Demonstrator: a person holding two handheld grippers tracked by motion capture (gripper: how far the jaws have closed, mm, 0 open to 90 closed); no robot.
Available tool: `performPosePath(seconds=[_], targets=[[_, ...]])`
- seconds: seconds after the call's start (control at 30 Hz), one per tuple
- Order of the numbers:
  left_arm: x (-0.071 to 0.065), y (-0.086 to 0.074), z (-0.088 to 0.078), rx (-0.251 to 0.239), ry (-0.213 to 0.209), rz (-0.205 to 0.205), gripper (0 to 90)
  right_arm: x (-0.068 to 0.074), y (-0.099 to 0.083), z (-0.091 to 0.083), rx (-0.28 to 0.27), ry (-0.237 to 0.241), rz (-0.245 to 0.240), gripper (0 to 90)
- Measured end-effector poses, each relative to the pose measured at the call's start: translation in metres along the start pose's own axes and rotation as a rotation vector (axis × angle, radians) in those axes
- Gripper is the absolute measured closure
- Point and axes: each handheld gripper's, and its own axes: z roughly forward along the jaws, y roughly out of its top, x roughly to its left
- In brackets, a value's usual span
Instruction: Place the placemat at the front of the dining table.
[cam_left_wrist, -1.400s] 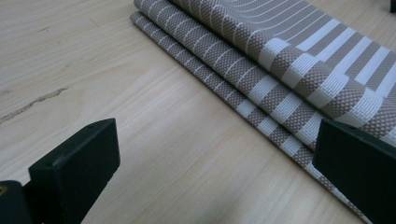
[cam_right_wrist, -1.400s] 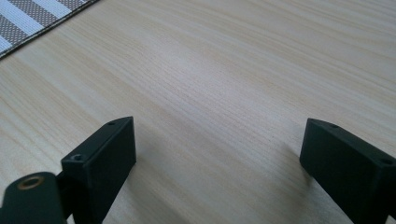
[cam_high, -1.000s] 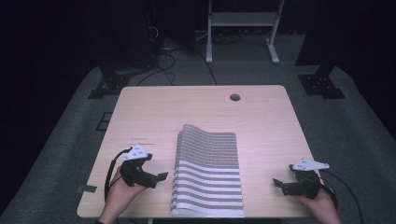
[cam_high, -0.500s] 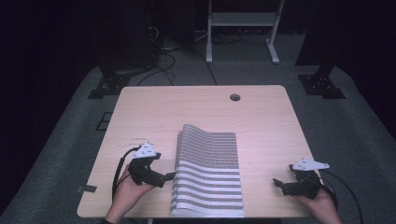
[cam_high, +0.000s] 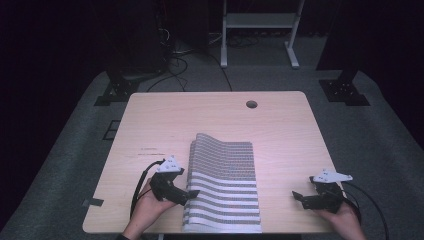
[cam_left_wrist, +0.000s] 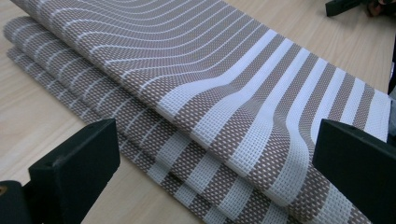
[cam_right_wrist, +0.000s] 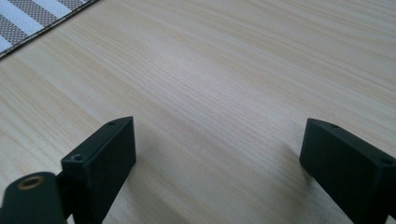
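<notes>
A folded woven mat (cam_high: 223, 185) with brown and white stripes lies on the wooden table (cam_high: 280, 130), reaching its near edge. In the left gripper view the mat (cam_left_wrist: 224, 93) shows as several stacked layers. My left gripper (cam_high: 191, 193) sits at the mat's left edge, open, jaws on either side of the folded edge (cam_left_wrist: 219, 168) without closing on it. My right gripper (cam_high: 298, 196) rests low over bare table to the right of the mat, open, with nothing between its jaws (cam_right_wrist: 219, 172). A corner of the mat (cam_right_wrist: 32, 18) appears at that view's top left.
A round cable hole (cam_high: 251, 104) is near the table's far edge. A dark tape piece (cam_high: 93, 202) sticks to the table's near left edge. Beyond the table stand black stand feet (cam_high: 116, 90) and a white frame (cam_high: 257, 25) on grey carpet.
My left gripper has moved right, from beside the mat to its left edge. The right gripper has stayed in place.
</notes>
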Motion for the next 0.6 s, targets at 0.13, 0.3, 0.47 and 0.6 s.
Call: performPosePath(seconds=[0.13, 0.3, 0.47, 0.6], targets=[[-0.003, -0.001, 0.005, 0.007, -0.016, 0.002, 0.0, 0.0, 0.0, 0.0, 0.0, 0.0, 0.0, 9.2], [-0.009, -0.001, 0.009, 0.013, -0.036, 0.008, 0.0, 0.0, 0.0, 0.0, 0.0, 0.0, 0.0, 9.2], [-0.015, -0.003, 0.014, 0.034, -0.046, 0.014, 0.0, 0.0, 0.0, 0.0, 0.0, 0.0, 0.0, 9.2], [-0.018, -0.005, 0.018, 0.042, -0.05, 0.017, 0.0, 0.0, 0.0, 0.0, 0.0, 0.0, 0.0, 9.2]])
